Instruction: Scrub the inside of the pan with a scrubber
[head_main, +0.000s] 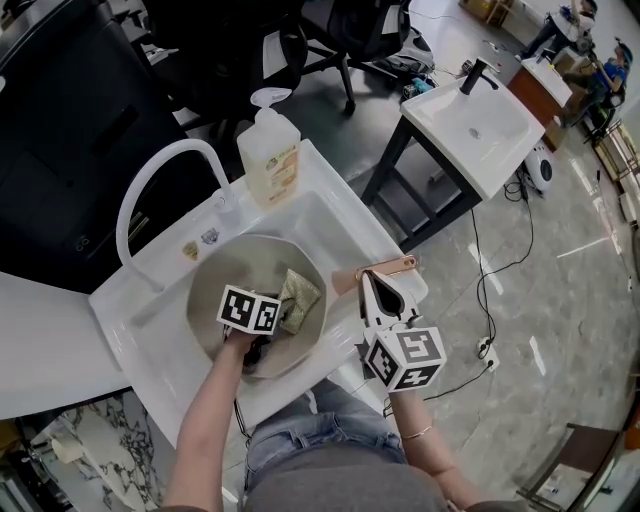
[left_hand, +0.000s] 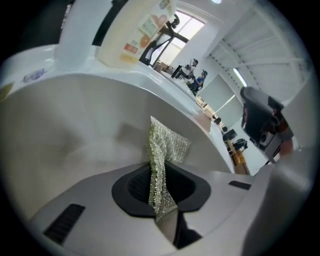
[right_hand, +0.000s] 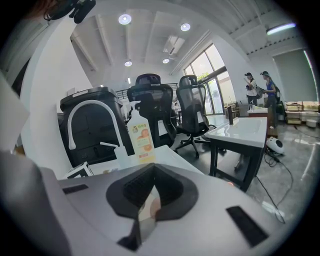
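A white rectangular sink unit (head_main: 345, 225) carried everything, its basin sunk in the middle and a flat rim running round it. Inside the basin lay a round, pale grey metal pan (head_main: 230, 275), filling most of it; its copper-coloured handle (head_main: 395, 265) reached out over the rim at 3 o'clock. On the rim at 12 o'clock stood a translucent plastic pump bottle (head_main: 268, 150) with an orange label, upright. At about 10 o'clock a white arched tap (head_main: 150, 190) rose from the rim and curved over toward the basin.
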